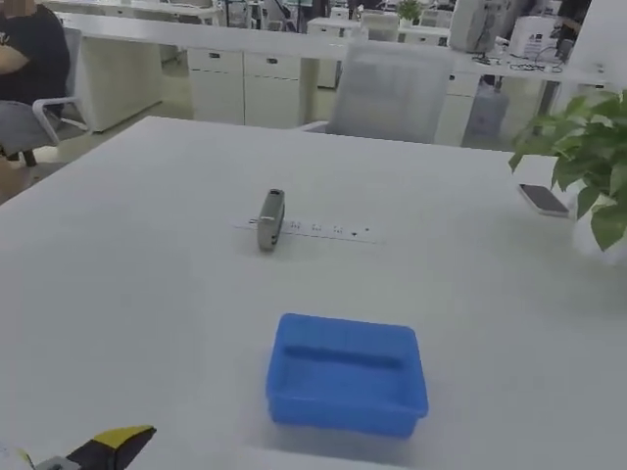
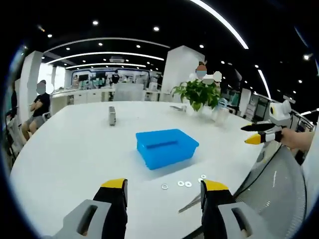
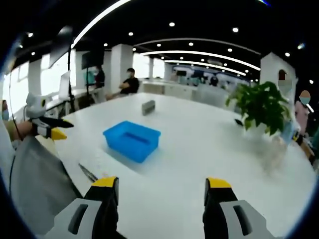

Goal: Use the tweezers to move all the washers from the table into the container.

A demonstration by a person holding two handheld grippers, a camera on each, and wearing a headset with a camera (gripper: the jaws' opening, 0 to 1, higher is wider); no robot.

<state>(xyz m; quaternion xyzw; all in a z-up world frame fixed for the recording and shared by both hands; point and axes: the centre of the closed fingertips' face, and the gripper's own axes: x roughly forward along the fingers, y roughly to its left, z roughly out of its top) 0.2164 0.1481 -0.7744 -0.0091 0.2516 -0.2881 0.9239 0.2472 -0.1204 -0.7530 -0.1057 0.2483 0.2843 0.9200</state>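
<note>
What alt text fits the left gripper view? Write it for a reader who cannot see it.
The left gripper, jaws open, hangs over the near edge of a white table, with several small washers and a pair of tweezers lying just beyond its tips. Behind them sits an open blue container, and a potted plant stands farther back.

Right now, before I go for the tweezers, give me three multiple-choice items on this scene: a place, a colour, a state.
1. The washers, relative to the container: A inside it; B on the table, apart from it; C on its rim.
2. The container is: A red; B blue; C grey.
3. The tweezers are: A lying on the table; B inside the container; C across its rim.
Key: B, they dot bare tabletop nearer the edge; B, blue walls; A, they lie flat near the washers.
</note>
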